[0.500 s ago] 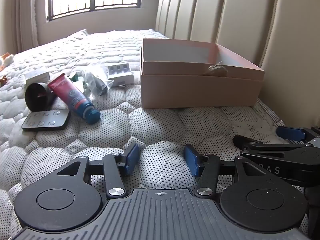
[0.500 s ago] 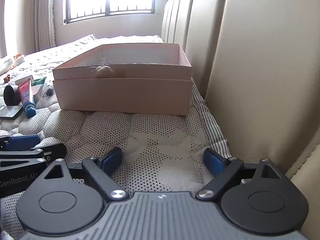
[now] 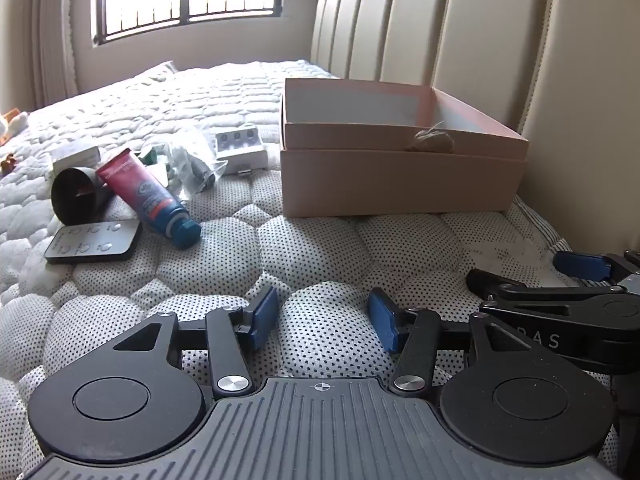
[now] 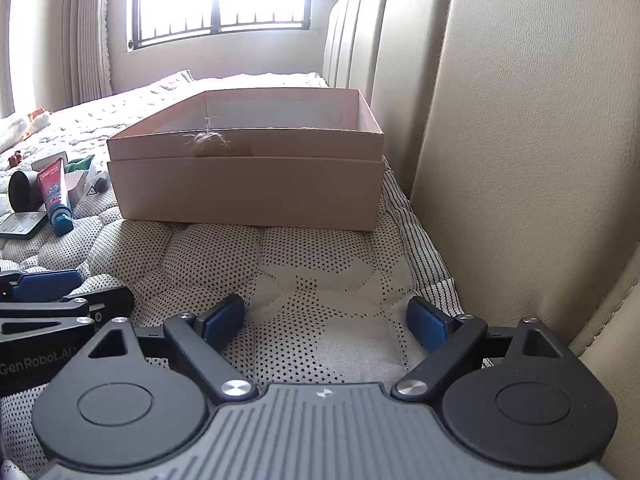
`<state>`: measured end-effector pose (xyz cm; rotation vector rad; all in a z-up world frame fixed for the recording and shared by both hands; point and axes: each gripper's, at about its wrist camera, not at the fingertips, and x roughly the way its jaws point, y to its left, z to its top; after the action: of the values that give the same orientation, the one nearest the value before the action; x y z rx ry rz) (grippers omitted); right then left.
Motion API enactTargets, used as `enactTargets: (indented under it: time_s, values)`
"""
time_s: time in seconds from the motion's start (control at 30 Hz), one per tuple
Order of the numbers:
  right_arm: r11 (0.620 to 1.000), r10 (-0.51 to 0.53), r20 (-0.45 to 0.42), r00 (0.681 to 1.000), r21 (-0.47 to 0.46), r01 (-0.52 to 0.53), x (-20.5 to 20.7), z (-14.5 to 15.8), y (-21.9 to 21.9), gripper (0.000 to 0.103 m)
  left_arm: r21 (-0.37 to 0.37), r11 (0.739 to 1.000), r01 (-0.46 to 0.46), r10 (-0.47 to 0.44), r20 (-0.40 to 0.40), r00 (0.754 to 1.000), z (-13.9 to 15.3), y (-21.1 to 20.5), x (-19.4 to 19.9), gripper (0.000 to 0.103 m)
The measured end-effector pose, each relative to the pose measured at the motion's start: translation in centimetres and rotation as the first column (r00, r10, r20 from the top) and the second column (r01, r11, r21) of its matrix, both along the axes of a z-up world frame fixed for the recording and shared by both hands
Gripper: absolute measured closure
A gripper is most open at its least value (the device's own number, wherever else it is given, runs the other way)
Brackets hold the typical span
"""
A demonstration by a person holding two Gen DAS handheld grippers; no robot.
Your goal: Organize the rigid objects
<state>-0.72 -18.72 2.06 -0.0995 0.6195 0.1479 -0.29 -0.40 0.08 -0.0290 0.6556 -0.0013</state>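
Both grippers sat low on the quilted mattress [image 3: 312, 248] at the near edge, empty. Left gripper [image 3: 323, 318] had its blue pads apart at a moderate gap with nothing between them. Right gripper [image 4: 325, 320] was spread wider, also holding nothing. The two were side by side, right one closest to the padded headboard [image 4: 520, 140].

Target container: open pink cardboard box [image 3: 400, 178], far right, up against the headboard. It seemed to sit nested in its own lid. A bit of twine [image 3: 432, 142] hung at its near rim. From these angles I couldn't tell whether anything lay inside.

Loose items were in a cluster far left, well apart from both grippers and left of the box:
- red tube with blue cap [image 3: 148, 196], lying cap toward us
- black remote [image 3: 94, 240], flat, just near-left of the tube
- dark cylinder [image 3: 74, 196] on its side, touching the tube's left flank
- white battery-style case [image 3: 240, 148], farthest, nearest the box
- crumpled clear plastic bag [image 3: 192, 160] and small white boxes [image 3: 76, 158] behind

Judgement: nothing had been picked, so this looked like the start, pre-reach.

Next move likely called for the left gripper to go forward-left to the cluster. The tube looked the easiest grab, since it's the closest and its body is exposed. Its gap looked about enough for the tube across its width. The remote lay flat on soft quilting, so it would need a press-in edge pinch. Risk: dragging the tube could nudge the cylinder and roll it.
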Motion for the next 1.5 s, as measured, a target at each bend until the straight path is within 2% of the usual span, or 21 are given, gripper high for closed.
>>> enactTargets:
  time_s: [1.5]
  values:
    - [1.000,0.006,-0.005,1.000,0.013,-0.006,0.00,-0.14,-0.19,0.014,-0.026,1.000,-0.014,0.014,0.011,1.000,0.11,0.49,-0.07,0.047]
